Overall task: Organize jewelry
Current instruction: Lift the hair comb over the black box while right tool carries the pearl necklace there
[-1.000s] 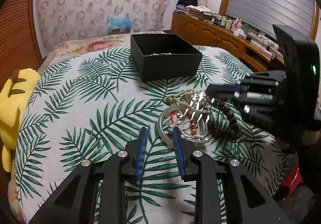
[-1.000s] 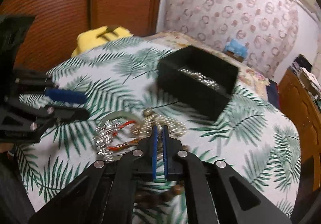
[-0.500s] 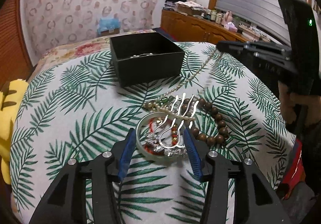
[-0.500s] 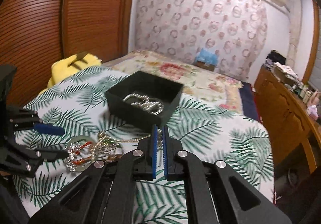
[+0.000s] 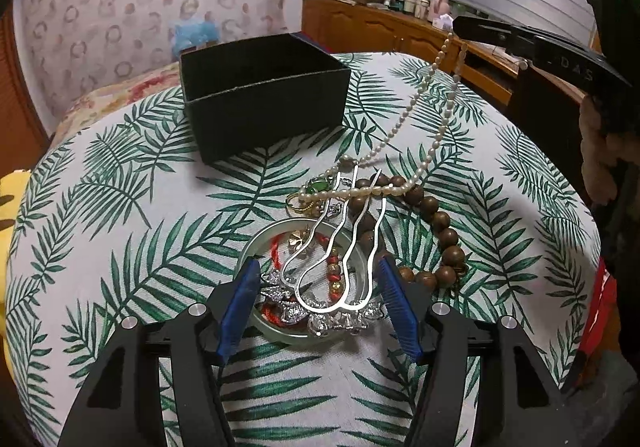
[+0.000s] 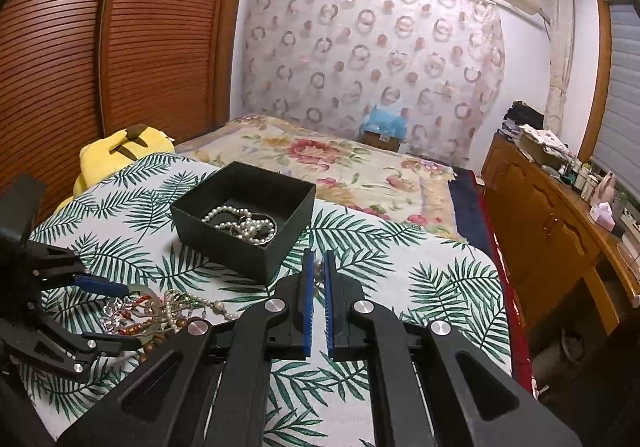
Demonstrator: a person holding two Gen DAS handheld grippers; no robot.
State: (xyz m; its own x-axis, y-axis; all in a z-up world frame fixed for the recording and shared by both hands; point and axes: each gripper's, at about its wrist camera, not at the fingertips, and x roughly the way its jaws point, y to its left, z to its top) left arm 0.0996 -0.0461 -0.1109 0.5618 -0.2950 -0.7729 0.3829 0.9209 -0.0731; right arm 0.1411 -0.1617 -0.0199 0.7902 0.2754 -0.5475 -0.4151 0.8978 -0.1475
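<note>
A pile of jewelry lies on the palm-leaf cloth (image 5: 120, 207): a silver hairpin (image 5: 340, 267), a pale bangle (image 5: 260, 243) with red cord, a brown bead bracelet (image 5: 436, 231) and a green ring (image 5: 316, 183). My left gripper (image 5: 318, 311) straddles the bangle and hairpin, its jaws opening and its pads not pressing on them. My right gripper (image 6: 318, 279) is shut on a pearl necklace (image 5: 404, 119), which slants up from the pile to its tip (image 5: 460, 29). The black box (image 6: 244, 215) behind the pile holds more pearls (image 6: 240, 223).
A yellow plush toy (image 6: 120, 147) lies at the cloth's left edge. A floral bedspread (image 6: 340, 163) stretches behind the box. A wooden dresser (image 6: 560, 227) with small items runs along the right. A hand (image 5: 600, 151) holds the right gripper.
My left gripper moved forward over the bangle and its jaws spread wider. My right gripper rose and pulled back, drawing the pearl strand up out of the pile.
</note>
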